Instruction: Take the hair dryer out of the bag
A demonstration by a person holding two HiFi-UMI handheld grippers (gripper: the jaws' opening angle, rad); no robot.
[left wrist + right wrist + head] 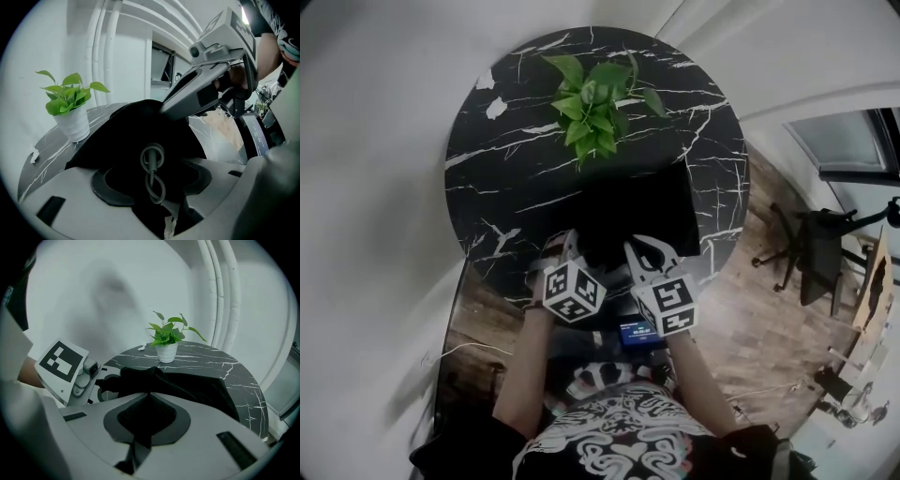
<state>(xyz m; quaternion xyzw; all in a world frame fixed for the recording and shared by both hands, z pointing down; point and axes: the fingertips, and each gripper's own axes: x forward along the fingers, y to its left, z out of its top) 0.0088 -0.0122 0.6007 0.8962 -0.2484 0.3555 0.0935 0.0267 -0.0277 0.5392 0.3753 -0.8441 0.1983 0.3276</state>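
Here, the black bag [642, 211] lies flat on the near half of a round table [506, 178], and both grippers meet it at its near edge, side by side. The right gripper [146, 420] is clenched: its pads pinch a fold of the bag's black cloth, which rises in a small peak just beyond the jaws. The left gripper [154, 183] stands released, its pads apart. The cloth fills the gap between them without being pressed, and a grey cord [153, 159] lies there in a figure-eight loop (it looks like the bag's drawstring). The hair dryer itself cannot be made out in any view; only the dark cloth of the bag shows.

The tabletop is black stone with white veins. At its far side, well apart from the bag, stands a leafy green plant [595, 103] in a white pot [72, 124]. Pale walls curve round the table's far side and left. To the right is a wooden floor [750, 309] with a dark office chair [811, 248] on it. In the head view the person's bare forearms reach down to the grippers over a patterned shirt.
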